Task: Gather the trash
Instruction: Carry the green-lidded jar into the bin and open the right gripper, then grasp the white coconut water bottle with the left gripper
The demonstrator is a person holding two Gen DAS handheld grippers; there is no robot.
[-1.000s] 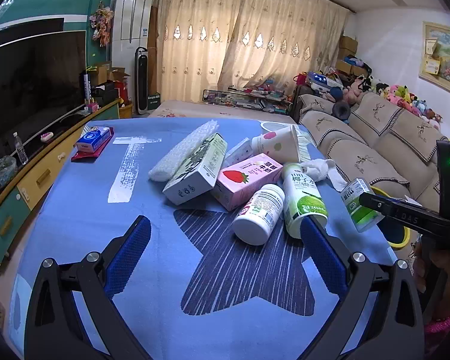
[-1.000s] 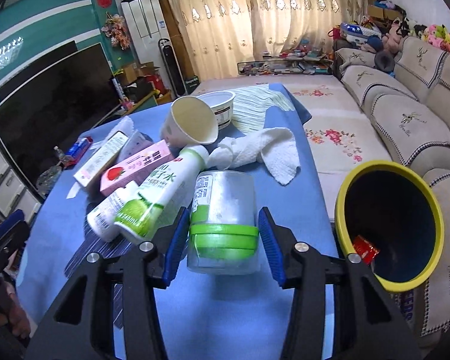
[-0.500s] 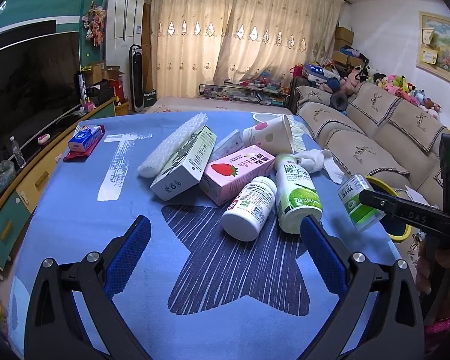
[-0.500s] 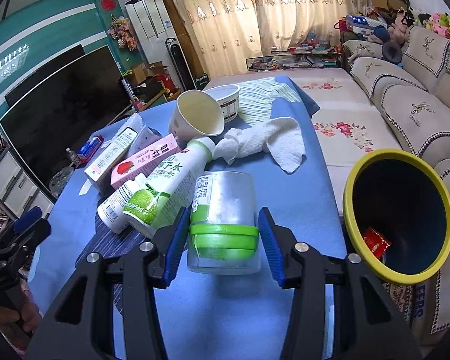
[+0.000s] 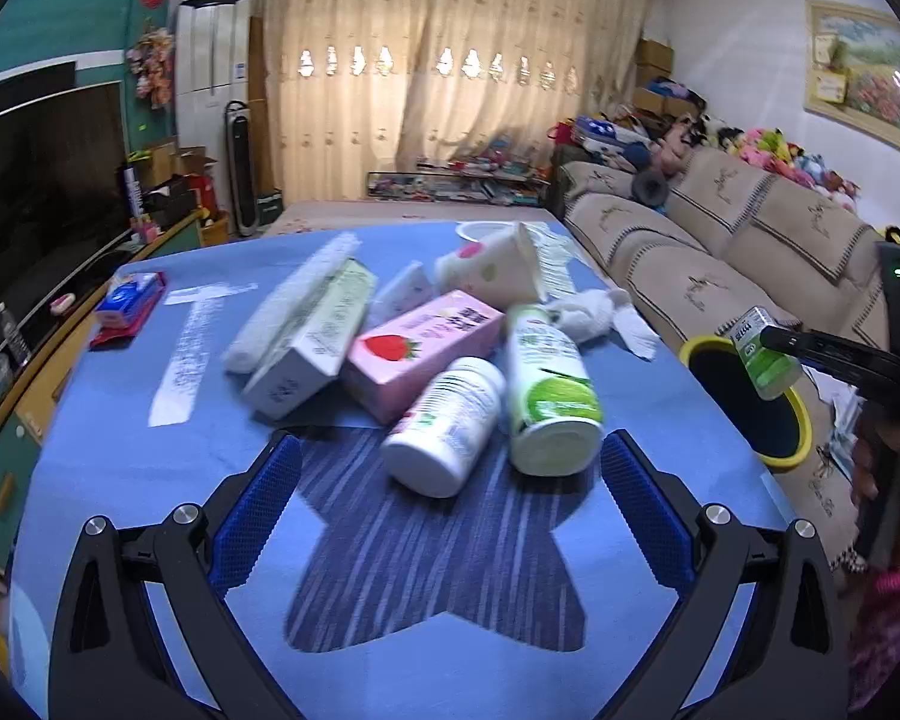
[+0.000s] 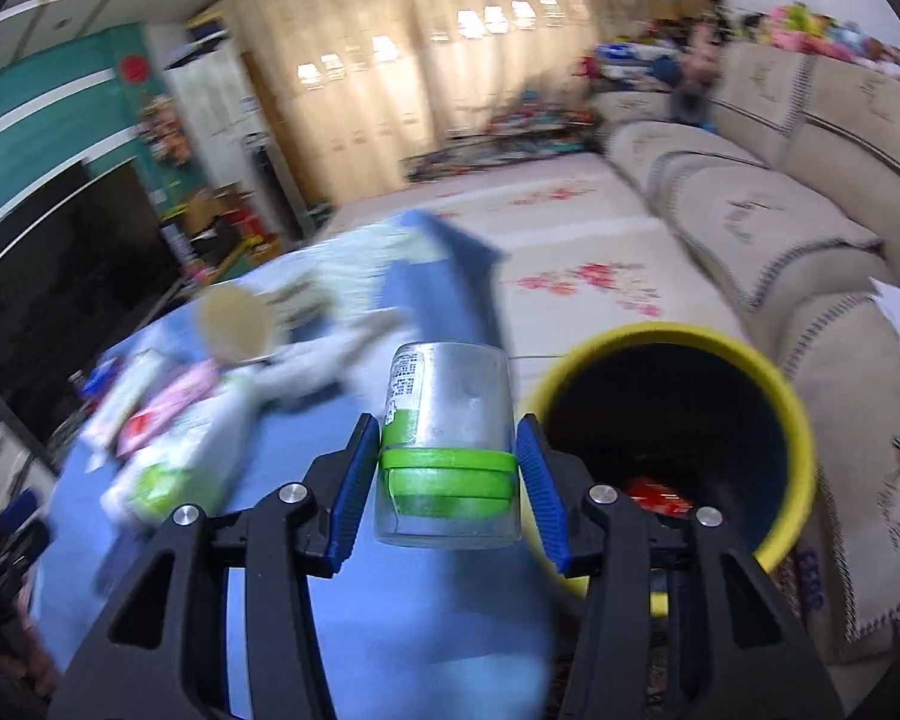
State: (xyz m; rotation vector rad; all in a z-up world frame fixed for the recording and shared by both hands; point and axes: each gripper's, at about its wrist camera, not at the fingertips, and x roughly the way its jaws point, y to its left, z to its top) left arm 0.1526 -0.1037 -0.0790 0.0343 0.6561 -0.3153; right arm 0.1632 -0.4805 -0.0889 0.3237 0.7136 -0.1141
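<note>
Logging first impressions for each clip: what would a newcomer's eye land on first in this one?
First, the jar with green bands, clamped in the right gripper and held beside the yellow-rimmed bin at the table's edge by the sofa. Next, the trash pile mid-table: a pink carton, a white bottle and a green-labelled bottle lying just ahead of the open left gripper.

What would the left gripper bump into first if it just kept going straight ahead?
Probably the white pill bottle, lying on its side just beyond the open left gripper, with the green-labelled drink bottle right beside it. Which comes first is hard to judge; depth is unclear in this fisheye view.
</note>
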